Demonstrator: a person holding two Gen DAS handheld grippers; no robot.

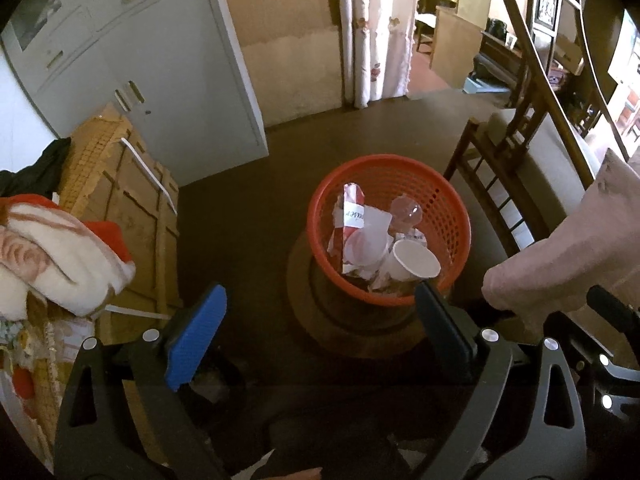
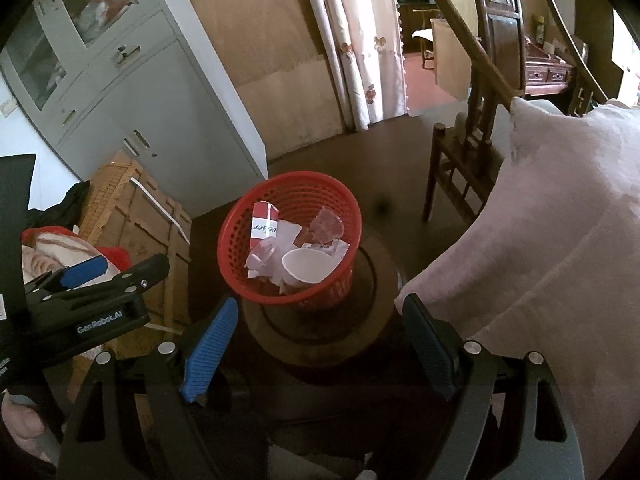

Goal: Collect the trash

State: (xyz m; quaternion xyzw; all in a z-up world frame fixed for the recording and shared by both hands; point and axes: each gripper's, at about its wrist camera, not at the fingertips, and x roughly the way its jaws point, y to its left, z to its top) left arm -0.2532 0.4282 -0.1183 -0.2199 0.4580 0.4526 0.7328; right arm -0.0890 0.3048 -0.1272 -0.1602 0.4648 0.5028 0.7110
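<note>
Red basket (image 1: 386,184) stands on a round stool (image 1: 352,328), holding a white cup (image 1: 414,262), a carton (image 1: 352,212) and crumpled wrappers. Both grippers tilt steeply down above it: left gripper (image 1: 320,328) wide, nothing between its 2 pads; right gripper (image 2: 320,344) equally wide and empty. Left gripper's body shows side-on at the right view's left edge.

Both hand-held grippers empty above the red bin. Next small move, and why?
Probably swing away to look for more trash: left hand-held gripper and right hand-held gripper are open and empty, and the bin already holds a cup, a carton and wrappers.
</note>
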